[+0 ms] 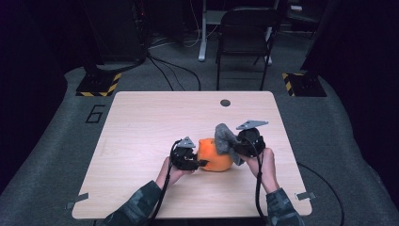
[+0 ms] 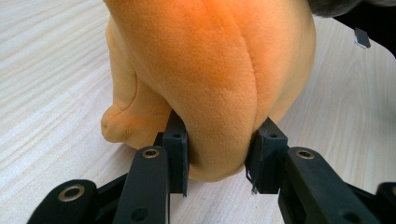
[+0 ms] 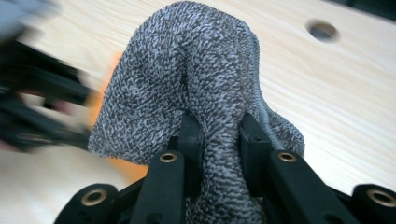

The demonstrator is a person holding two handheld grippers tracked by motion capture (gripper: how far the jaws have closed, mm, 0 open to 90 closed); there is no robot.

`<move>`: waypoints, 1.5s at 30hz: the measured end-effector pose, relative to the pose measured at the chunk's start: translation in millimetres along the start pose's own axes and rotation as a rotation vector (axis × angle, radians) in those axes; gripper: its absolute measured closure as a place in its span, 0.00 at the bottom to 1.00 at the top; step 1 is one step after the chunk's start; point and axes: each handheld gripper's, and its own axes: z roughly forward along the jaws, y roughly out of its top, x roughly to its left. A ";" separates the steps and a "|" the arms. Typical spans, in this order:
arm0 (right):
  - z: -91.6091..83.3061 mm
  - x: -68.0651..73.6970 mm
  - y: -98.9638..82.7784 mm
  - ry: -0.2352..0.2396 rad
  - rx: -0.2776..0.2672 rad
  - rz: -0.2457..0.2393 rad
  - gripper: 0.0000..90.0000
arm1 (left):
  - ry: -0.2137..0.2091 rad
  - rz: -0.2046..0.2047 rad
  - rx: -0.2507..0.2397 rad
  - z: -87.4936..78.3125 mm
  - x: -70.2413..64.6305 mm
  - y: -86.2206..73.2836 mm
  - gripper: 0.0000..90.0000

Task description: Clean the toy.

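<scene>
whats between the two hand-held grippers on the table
The orange plush toy, in the high view, pinched by the left hand-held gripper; the right hand-held gripper holds a grey cloth.

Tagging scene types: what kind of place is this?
Probably a lab or recording bay, not a home: a lone wooden table on grey carpet, hazard-striped stand bases, loose floor cables and a folding chair behind.

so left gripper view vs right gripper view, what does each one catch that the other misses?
Left gripper view: its jaws pinch a fold of the orange plush toy, the seam sharp and close. Right gripper view: its jaws clamp a bunched grey cloth, with the round hole in the tabletop beyond and the other gripper blurred at the frame's left. Both: the light wooden table and some orange plush, a sliver in the right gripper view.
</scene>
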 end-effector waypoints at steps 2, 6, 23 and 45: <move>0.6 7.6 2.4 0.016 -0.011 -0.021 0.83 | -0.003 0.010 0.005 -0.4 0.3 0.2 0.72; 17.2 30.7 4.3 0.051 0.007 -0.061 0.83 | 0.004 0.017 -0.003 0.2 -1.1 -0.2 0.72; 26.9 -0.6 -15.5 -0.062 0.088 -0.047 0.82 | -0.002 0.014 -0.010 3.1 -1.9 0.0 0.72; 70.8 -56.0 -62.0 -0.145 0.313 0.104 0.83 | -0.021 0.005 -0.025 2.6 0.7 -0.8 0.71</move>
